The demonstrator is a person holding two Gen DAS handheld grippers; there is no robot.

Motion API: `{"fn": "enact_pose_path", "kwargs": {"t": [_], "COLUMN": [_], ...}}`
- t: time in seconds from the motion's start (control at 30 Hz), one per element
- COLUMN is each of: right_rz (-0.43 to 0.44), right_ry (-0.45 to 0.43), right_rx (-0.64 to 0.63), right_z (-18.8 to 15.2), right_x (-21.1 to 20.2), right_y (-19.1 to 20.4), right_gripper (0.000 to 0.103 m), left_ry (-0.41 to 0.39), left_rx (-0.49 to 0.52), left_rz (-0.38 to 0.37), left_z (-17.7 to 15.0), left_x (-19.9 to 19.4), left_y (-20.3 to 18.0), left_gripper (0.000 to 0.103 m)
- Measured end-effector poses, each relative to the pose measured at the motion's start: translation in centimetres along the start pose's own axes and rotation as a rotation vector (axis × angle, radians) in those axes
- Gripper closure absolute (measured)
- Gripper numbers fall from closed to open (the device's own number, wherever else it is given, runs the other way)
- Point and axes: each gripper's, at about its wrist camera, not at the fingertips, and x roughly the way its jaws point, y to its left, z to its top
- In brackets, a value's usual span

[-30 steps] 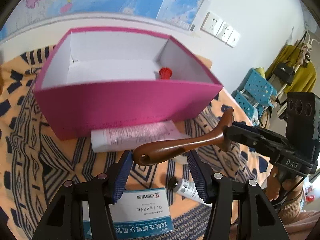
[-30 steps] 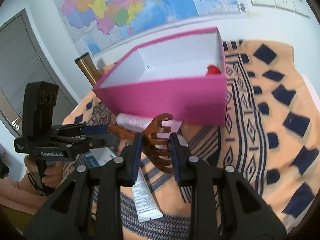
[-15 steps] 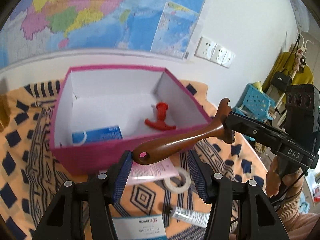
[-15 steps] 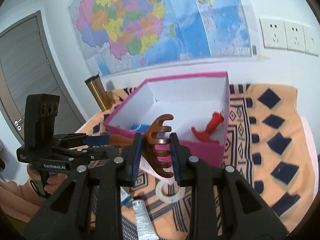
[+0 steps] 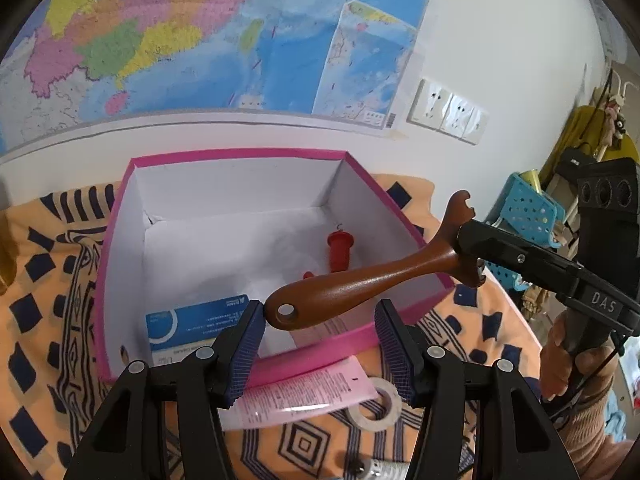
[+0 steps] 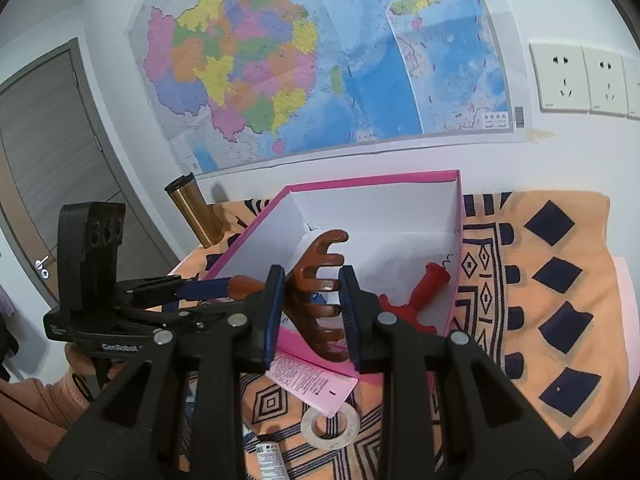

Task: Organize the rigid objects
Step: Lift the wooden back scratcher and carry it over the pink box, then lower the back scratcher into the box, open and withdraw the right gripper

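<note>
The right gripper [image 6: 312,312] is nearly closed and squeezes the toothed head of a brown wooden comb with a long handle [image 5: 360,284]. The left gripper [image 5: 320,344] is partly open; the handle's end touches its left pad, the other pad is apart. The comb hangs over the front edge of the pink cardboard box with white inside [image 5: 120,240]. In the box, a red plastic corkscrew [image 6: 424,292] lies at 3 o'clock and a blue carton [image 5: 192,324] at 7 o'clock
</note>
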Motion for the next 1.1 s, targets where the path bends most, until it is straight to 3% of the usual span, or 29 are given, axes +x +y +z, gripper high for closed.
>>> {"fn": "enact_pose_path", "kwargs": {"t": [0.57, 0.7, 0.8, 1.1], "right_rz": [-0.012, -0.061, -0.095, -0.081], "right_ry": [0.097, 0.121, 0.118, 0.080], "right_rx": [0.066, 0.074, 0.089, 0.073], "right_z": [0.4, 0.2, 0.1, -0.5], "right_x": [4.5, 5.5, 5.8, 3.0], "right_y": [-3.2, -4.0, -4.6, -3.8], "right_gripper": [0.073, 0.073, 0.073, 0.073], "left_ry": [0.120, 0.127, 0.106, -0.013], "left_rx": [-0.039, -0.031, -0.026, 0.007], "left_rz": [0.005, 0.018, 0.034, 0.039], "left_z": [0.7, 1.0, 0.9, -0.7], "left_x": [5.6, 6.0, 5.6, 1.4], "left_y": [1.9, 1.8, 1.7, 1.4], "left_gripper": [0.049, 0.049, 0.049, 0.049]}}
